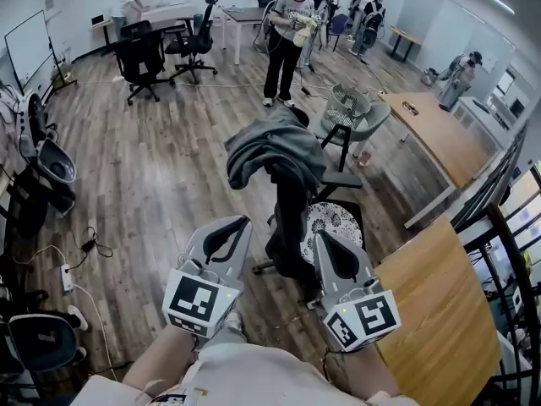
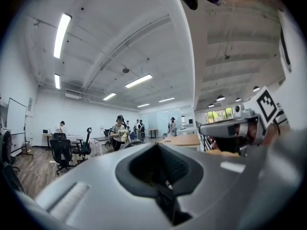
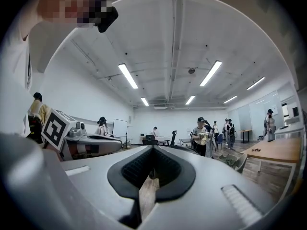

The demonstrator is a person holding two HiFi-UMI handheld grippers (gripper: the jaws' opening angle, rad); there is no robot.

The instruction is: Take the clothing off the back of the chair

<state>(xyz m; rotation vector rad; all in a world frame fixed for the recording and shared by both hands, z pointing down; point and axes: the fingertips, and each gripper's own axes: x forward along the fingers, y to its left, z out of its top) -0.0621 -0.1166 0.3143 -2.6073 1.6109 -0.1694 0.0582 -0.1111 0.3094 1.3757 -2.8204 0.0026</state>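
A grey garment [image 1: 270, 152] is draped in a bunch over the top of a black chair's back [image 1: 292, 218]; the chair's seat carries a patterned cushion [image 1: 331, 221]. My left gripper [image 1: 243, 222] sits low in the head view, shut and empty, with its tip just left of the chair back and below the garment. My right gripper [image 1: 319, 238] is also shut and empty, its tip beside the seat on the right. Both point level towards the chair, apart from the garment. The left gripper view [image 2: 157, 146] and the right gripper view [image 3: 153, 150] each show closed jaws with nothing between them.
A wooden desk [image 1: 431, 303] and a black railing [image 1: 499, 227] stand close on the right. Behind the chair are a grey-green chair [image 1: 351, 112], a long wooden table [image 1: 439, 134] and a standing person [image 1: 287, 41]. Cables and a power strip [image 1: 68, 277] lie on the floor at left.
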